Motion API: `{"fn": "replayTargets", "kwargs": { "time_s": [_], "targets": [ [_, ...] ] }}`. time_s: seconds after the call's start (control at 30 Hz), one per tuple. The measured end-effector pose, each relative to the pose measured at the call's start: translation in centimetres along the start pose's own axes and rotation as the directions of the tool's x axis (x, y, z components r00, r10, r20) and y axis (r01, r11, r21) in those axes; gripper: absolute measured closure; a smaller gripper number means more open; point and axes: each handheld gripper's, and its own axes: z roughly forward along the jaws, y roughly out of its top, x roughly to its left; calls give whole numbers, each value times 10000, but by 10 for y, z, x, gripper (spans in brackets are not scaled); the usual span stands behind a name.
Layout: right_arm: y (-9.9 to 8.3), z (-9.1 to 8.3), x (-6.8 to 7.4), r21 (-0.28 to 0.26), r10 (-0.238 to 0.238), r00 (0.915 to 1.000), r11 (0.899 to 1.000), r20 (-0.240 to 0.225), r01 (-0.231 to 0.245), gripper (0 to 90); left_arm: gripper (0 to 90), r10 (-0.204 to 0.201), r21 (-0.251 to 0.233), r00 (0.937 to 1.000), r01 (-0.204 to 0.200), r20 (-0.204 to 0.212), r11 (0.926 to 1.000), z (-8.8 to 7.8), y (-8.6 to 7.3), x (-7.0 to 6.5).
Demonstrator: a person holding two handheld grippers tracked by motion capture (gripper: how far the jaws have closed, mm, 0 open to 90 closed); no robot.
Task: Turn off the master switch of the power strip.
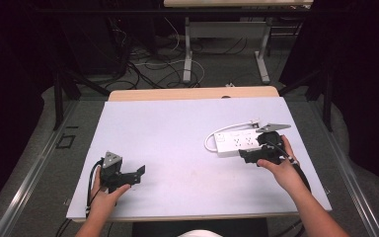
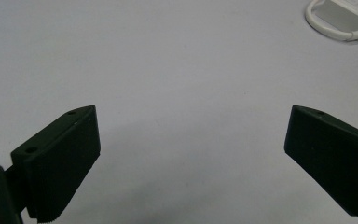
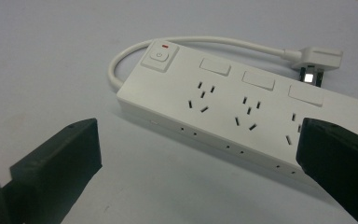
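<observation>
Now the white plastic three-socket power strip lies near the desk's right edge, right gripper just beside it, jaws wide, empty; left gripper near the front-left corner, jaws wide, empty.

Power strip on table's right half, cord looping left.

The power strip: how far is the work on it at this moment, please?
Done: nothing visible yet; the power strip lies flat on the table, its cord looped and its plug free beside it. In hand: the right tongs are open and close to the strip, not gripping it. The left tongs are open above bare table. Left: probably to grasp the strip or plug.
</observation>
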Motion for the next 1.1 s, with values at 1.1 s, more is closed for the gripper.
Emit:
{"fn": "replayTargets", "kwargs": {
  "time_s": [1.1],
  "targets": [
    [-56, -17, -35, -955, 1261, 9890, 9883, 771, -1186, 0, 4, 119, 77, 9999, -119, -18, 9999, 1, 0, -2]
  ]
}}
